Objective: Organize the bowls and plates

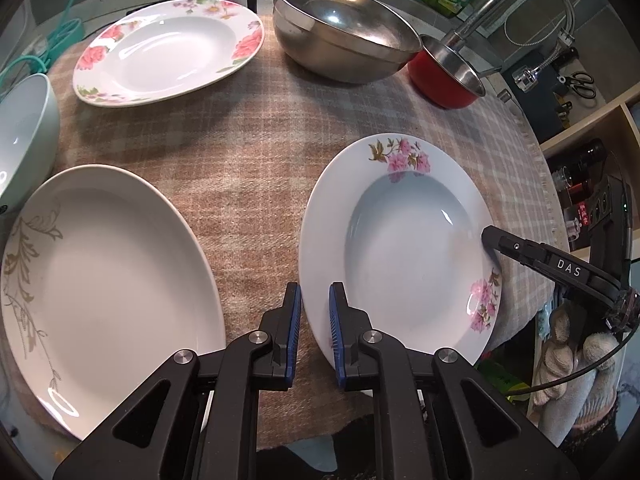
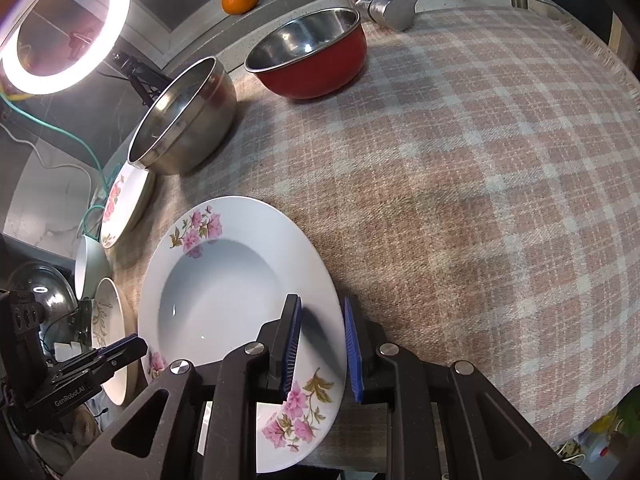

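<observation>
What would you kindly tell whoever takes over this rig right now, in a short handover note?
Left claw: open, straddling the near-left rim of the pink-flower plate, not clamped.
Right claw: open, straddling the same plate's opposite rim.
On the plaid cloth: leaf-pattern plate, rose plate, white bowl, steel bowl, red bowl, all separate.
Done: nothing stacked.
Left: grip the pink-flower plate, then probably stack plates together and nest bowls.
</observation>
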Available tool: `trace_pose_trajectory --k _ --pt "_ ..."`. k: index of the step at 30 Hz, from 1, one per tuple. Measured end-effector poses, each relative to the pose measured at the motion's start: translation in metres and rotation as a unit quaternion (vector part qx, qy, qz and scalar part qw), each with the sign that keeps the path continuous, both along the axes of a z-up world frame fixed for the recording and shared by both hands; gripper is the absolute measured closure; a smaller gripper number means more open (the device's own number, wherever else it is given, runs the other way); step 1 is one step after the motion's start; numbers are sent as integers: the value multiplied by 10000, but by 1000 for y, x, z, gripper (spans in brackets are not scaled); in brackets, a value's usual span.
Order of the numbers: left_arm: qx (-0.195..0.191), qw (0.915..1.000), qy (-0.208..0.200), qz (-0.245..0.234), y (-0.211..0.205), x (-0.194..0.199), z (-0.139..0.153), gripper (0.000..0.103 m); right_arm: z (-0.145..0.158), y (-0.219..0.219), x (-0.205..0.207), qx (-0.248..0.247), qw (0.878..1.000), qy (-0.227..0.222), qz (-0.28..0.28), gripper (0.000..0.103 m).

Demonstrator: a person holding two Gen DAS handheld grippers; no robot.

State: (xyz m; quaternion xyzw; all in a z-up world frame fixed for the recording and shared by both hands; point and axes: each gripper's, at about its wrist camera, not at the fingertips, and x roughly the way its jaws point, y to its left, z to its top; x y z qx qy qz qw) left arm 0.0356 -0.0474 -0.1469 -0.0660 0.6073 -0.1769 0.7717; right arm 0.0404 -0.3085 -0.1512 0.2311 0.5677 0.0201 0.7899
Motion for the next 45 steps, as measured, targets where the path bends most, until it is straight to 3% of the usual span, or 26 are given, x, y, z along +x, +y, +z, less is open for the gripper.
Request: trace_pose_trajectory --k 21,29,36,45 --pt "111 9999 -97 -35 -4 -1 0 91 0 1 -2 -61 10000 18 -5 84" --pt "205 9990 -389 30 3 -5 15 90 11 1 -7 -297 9995 -87 -69 83" --pt "114 9981 -495 358 30 -14 26 90 27 6 -9 -293 9990 -324 -77 74" --pt "121 9918 -589 1129 89 -30 35 87 48 57 4 -122 9966 -640 513 73"
